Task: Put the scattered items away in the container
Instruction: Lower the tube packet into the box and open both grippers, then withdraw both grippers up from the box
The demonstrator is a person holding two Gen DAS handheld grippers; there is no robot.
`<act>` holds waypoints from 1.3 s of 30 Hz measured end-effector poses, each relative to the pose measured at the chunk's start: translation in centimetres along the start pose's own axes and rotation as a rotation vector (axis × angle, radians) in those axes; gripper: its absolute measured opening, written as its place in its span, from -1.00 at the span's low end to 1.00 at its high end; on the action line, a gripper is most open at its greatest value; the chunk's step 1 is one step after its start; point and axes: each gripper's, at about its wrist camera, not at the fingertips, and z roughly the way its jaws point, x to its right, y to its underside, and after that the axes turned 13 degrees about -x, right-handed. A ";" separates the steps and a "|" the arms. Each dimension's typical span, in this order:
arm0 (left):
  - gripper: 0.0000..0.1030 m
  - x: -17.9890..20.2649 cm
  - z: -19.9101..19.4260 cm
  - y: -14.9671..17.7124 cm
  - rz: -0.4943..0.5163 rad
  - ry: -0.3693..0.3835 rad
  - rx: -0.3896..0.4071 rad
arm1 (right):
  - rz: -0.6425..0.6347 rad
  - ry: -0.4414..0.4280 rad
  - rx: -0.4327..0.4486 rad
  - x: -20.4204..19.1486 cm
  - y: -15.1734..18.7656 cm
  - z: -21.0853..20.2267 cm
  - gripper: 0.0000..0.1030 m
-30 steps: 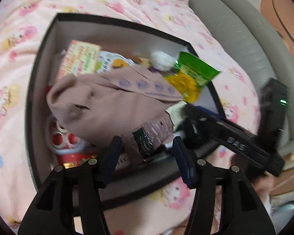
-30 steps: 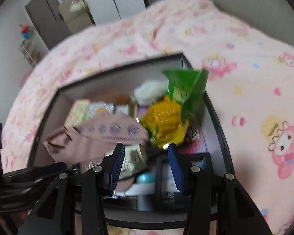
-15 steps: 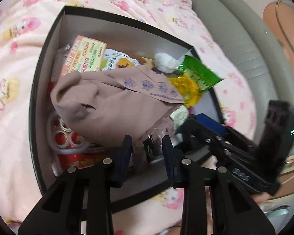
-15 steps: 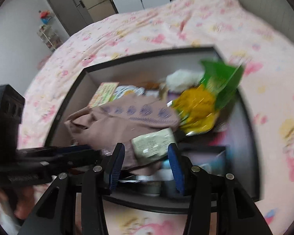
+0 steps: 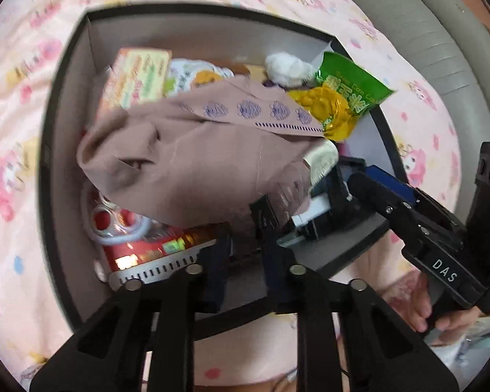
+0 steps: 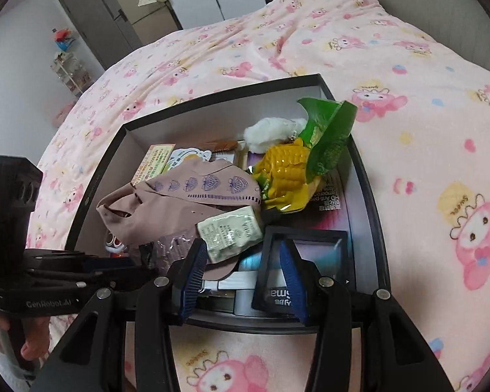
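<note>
A black box [image 5: 62, 137] [image 6: 369, 196] on the pink bed holds the items. On top lies a mauve cloth [image 5: 186, 163] [image 6: 179, 205], with a green and yellow corn snack bag [image 5: 343, 101] [image 6: 297, 166], a white fluffy ball [image 5: 287, 65] and a small pale packet [image 6: 232, 232] beside it. My left gripper [image 5: 245, 254] is shut on the near hem of the mauve cloth, inside the box's near edge. My right gripper [image 6: 241, 268] is open and empty, above the box's near edge, just before the pale packet.
Also in the box are an orange-yellow carton [image 5: 134, 75], a red packet with rings [image 5: 130, 241] and a black frame [image 6: 307, 261]. The pink cartoon blanket [image 6: 424, 163] surrounds the box. A grey padded headboard [image 5: 424, 32] lies to the right.
My left gripper's fingers have closed from wide apart onto the cloth's near hem. My right gripper has drawn back and steadied, still open.
</note>
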 end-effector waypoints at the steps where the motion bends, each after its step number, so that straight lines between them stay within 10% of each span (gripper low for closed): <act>1: -0.76 0.2 -0.3 0.0 0.000 -0.033 0.025 | 0.002 0.003 0.003 0.1 -0.1 0.0 -0.17; 5: -0.87 -0.6 -2.1 -0.4 -0.075 -0.151 0.115 | 0.014 -0.051 0.003 0.3 -0.1 -0.1 -0.17; 8: -0.86 -0.5 -3.0 0.3 -0.050 -0.067 0.121 | 0.020 -0.025 0.021 0.2 -0.3 -0.3 -0.17; 12: -0.79 1.3 -0.7 0.4 0.034 0.035 -0.018 | 0.024 0.149 0.092 -0.1 -0.4 -1.1 -0.17; 17: -0.73 1.3 0.9 -0.9 -0.006 0.025 -0.079 | 0.033 0.112 0.074 0.2 -0.4 -0.8 -0.17; 21: -0.72 0.7 -0.5 -1.6 -0.075 -0.090 0.025 | 0.025 0.077 0.057 0.2 -0.3 -0.3 -0.17; 25: -0.57 1.1 -2.0 -0.7 -0.045 0.019 0.093 | 0.047 0.073 0.126 0.0 -0.2 -1.6 -0.17; 32: -0.54 1.7 -0.5 -0.8 -0.049 -0.002 0.154 | 0.012 0.108 0.057 -0.9 -0.3 0.3 -0.17; 37: -0.05 3.4 -4.1 1.1 -0.041 -0.185 0.401 | 0.023 0.156 0.075 -1.1 0.0 -0.5 -0.16; 39: 0.47 4.4 -6.5 2.3 -0.033 -0.181 0.475 | 0.023 0.155 0.117 -1.5 0.6 -2.4 0.02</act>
